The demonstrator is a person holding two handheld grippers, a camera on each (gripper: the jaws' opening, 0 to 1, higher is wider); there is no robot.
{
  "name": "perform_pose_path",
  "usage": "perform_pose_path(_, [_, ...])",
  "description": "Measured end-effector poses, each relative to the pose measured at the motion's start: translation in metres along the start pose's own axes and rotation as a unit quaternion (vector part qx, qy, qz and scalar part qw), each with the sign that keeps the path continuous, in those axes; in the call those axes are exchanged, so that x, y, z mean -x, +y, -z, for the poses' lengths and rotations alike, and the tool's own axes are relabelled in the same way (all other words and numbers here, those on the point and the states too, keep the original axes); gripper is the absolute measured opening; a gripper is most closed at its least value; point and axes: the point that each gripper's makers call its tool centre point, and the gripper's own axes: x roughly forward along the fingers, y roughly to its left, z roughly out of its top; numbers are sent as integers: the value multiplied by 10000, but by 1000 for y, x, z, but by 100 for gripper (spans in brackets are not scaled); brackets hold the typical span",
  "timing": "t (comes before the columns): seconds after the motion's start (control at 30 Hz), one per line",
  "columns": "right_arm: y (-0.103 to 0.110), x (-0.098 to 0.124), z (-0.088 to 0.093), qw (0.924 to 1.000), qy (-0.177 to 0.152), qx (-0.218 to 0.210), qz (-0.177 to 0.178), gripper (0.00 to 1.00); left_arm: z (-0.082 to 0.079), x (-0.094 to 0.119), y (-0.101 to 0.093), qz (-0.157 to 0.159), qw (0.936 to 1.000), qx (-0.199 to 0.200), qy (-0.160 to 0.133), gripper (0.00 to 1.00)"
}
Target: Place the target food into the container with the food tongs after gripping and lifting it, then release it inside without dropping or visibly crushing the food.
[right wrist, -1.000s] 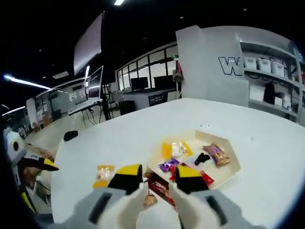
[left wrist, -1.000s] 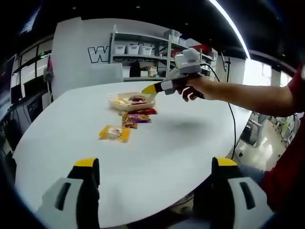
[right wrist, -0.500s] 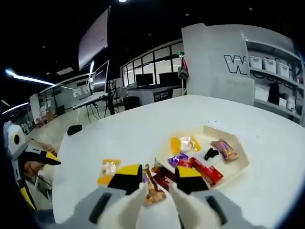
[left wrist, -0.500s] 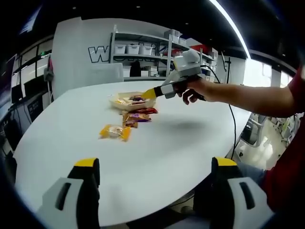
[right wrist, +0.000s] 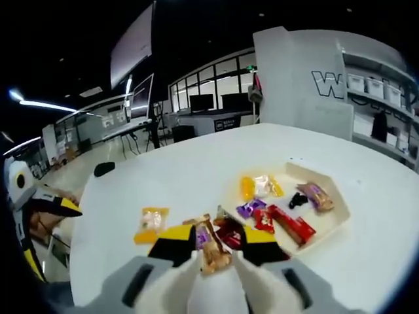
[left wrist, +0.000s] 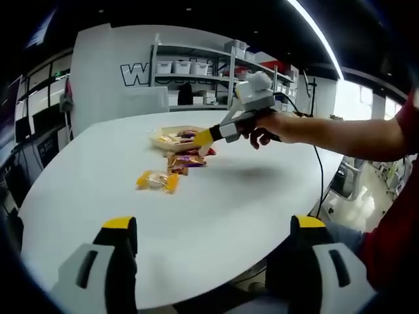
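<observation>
A large white counter [left wrist: 216,196] with a smooth matte top and rounded edge stands in an open office, with shelving and white bins behind. In the left gripper view the left gripper [left wrist: 213,258] hangs back over the near edge with its yellow-tipped jaws spread wide and nothing between them. Over the last second the right gripper [right wrist: 211,243] has drawn back from the shallow cream tray [right wrist: 340,222] and dropped toward the loose packets on the counter just beside it; its jaws, part-way spread, now frame a brown crinkled snack packet [right wrist: 211,245] without clearly pinching it. That suggests the pick of the next item is starting and the transfer is yet to come. The tray, a thin-walled rectangular container, already holds several glossy wrapped sweets: a yellow pack [right wrist: 260,186], a purple one [right wrist: 249,208], a long red bar [right wrist: 291,224]. A yellow-orange pouch [right wrist: 151,224] lies apart on the counter. The soft film wrappers will likely crumple under a hard squeeze.
</observation>
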Motion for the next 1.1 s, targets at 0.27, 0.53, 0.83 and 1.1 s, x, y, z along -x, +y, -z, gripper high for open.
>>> perform_pose_path(0.27, [-2, -3, 9, 9997, 121, 179, 77, 22, 0, 1, 2, -13, 10000, -17, 13, 95])
perform_pose_path(0.53, [-2, -6, 17, 9990, 259, 364, 95, 22, 2, 2, 2, -31, 10000, -24, 28, 94])
perform_pose_path(0.83, [-5, 3, 22, 9989, 294, 338, 124, 22, -1, 2, 1, -21, 10000, -89, 27, 94])
perform_pose_path(1.1, [-10, 14, 27, 9990, 306, 282, 178, 22, -4, 2, -2, -2, 9999, -146, 21, 94])
